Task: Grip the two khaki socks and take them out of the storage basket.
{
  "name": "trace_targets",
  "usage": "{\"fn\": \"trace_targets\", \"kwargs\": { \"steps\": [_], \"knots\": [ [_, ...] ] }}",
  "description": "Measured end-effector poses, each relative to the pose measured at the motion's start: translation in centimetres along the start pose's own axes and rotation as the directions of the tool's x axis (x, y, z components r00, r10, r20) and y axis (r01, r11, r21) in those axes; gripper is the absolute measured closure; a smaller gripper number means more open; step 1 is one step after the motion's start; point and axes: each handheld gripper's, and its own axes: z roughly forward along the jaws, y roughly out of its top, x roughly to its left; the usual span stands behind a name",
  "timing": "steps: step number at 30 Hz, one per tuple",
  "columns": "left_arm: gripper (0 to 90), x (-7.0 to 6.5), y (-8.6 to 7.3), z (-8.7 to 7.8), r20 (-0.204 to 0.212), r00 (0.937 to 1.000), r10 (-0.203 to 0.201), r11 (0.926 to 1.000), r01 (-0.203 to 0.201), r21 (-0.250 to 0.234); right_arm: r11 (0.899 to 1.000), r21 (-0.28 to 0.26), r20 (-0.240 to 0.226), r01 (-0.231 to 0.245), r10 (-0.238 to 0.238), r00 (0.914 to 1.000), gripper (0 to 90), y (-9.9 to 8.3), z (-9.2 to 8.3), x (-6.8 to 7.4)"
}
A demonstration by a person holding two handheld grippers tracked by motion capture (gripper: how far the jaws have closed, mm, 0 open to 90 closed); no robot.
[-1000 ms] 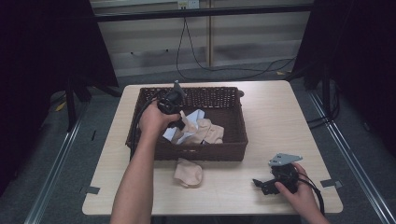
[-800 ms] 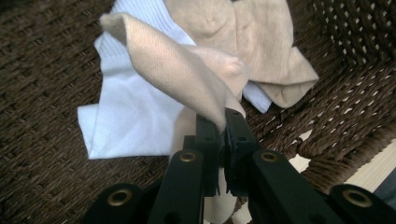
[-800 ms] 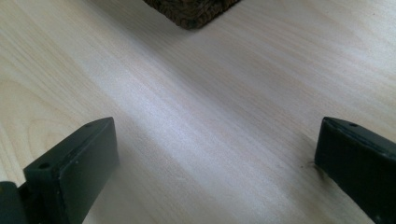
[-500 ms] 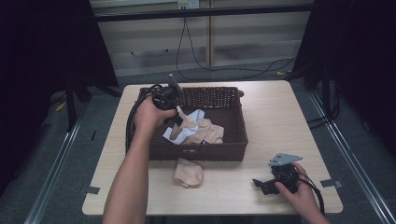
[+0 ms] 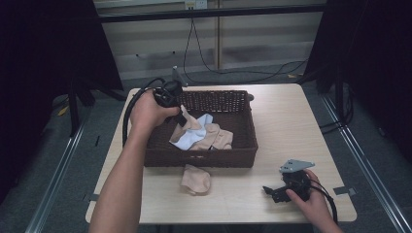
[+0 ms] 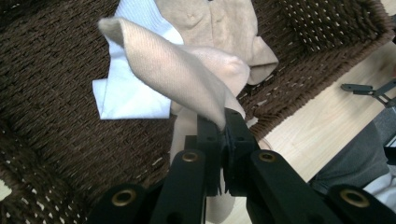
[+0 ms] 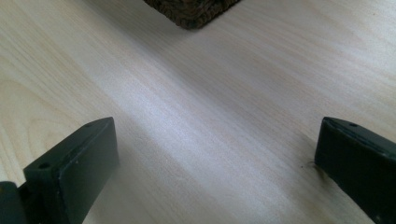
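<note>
**Observer:** What is the left tool doing?

**Operator:** I am keeping its jaws clamped on a fold of a beige sock, holding it above the floor of the wicker basket. The pinch is on one edge, so the rest is hanging free, clear of the white cloth and the other beige garment lying inside.

**Observer:** And the right tool?

**Operator:** I am resting it near the front right corner of the surface, jaws spread wide and gripping nothing, out of the left arm's way. Another beige sock is lying on the surface, touching the basket's front wall.
</note>
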Motion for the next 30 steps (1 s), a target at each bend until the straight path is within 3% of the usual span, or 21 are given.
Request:
{"fn": "trace_targets", "kwargs": {
  "steps": [12, 30],
  "knots": [
    [87.6, -1.5, -0.6, -2.7, 0.007, 0.9999, 0.013, 0.9986, -0.013, -0.052, 1.000, 0.001, 0.000, 0.003, -0.003, 1.0000, 0.0, 0.0, 0.0, 0.0],
    [87.6, -3.3, -2.2, -3.1, 0.058, 0.9976, 0.037, 0.9986, -0.035, -0.040, 1.000, -0.001, 0.000, 0.001, -0.001, 1.0000, 0.0, 0.0, 0.0, 0.0]
  ]
}}
